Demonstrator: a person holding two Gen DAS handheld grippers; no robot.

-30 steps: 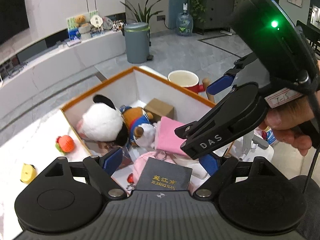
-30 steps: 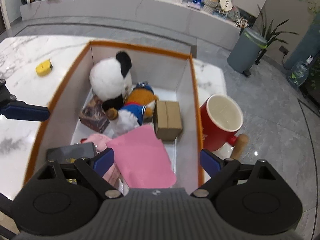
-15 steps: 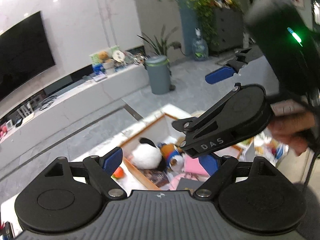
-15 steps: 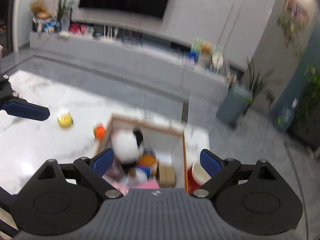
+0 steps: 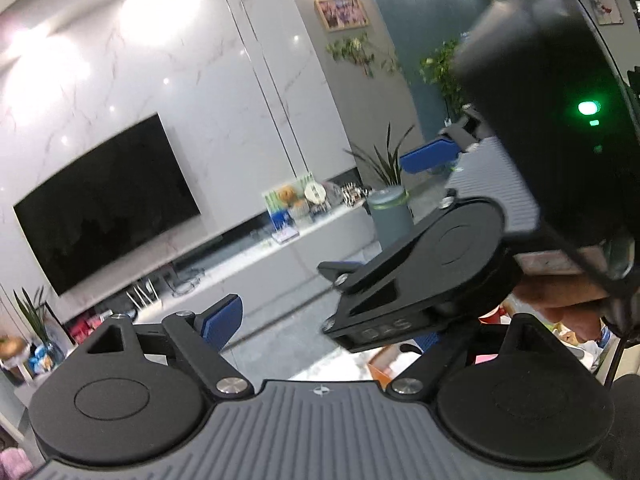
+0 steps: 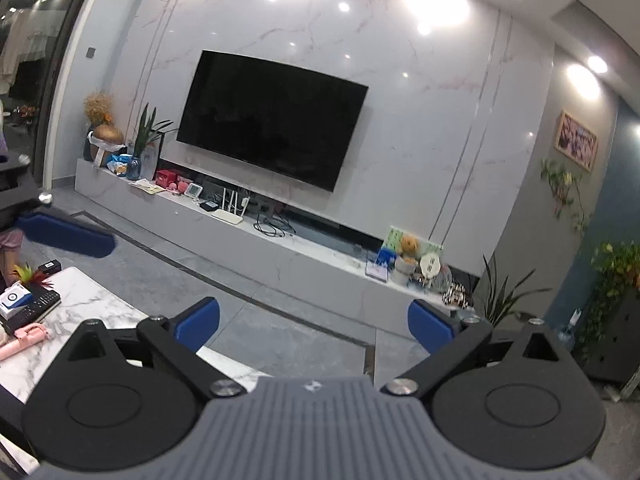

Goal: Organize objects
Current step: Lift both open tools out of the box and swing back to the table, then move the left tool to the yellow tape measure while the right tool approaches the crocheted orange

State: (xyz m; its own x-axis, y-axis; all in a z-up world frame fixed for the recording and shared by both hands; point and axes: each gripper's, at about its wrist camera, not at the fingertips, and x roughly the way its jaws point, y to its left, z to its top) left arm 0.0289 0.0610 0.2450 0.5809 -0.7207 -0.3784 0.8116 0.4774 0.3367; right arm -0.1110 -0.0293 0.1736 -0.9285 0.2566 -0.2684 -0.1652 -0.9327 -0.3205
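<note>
Orange-rimmed, the box (image 5: pixel 382 374) of sorted objects shows now only as a sliver at the bottom of the left wrist view, behind the right gripper (image 5: pixel 384 208); a second ago it filled both views, with the plush toys and pink cloth inside. Its long axis and heading cannot be told from that sliver. Both cameras now face the television (image 6: pixel 272 118) and the marble wall instead of down. The left gripper (image 5: pixel 320 320) and right gripper's jaws are opening to their widest, nothing between them. Empty claws lifted clear suggest the organizing is likely finished. A marble table (image 6: pixel 88 300) corner with books sits lower left.
</note>
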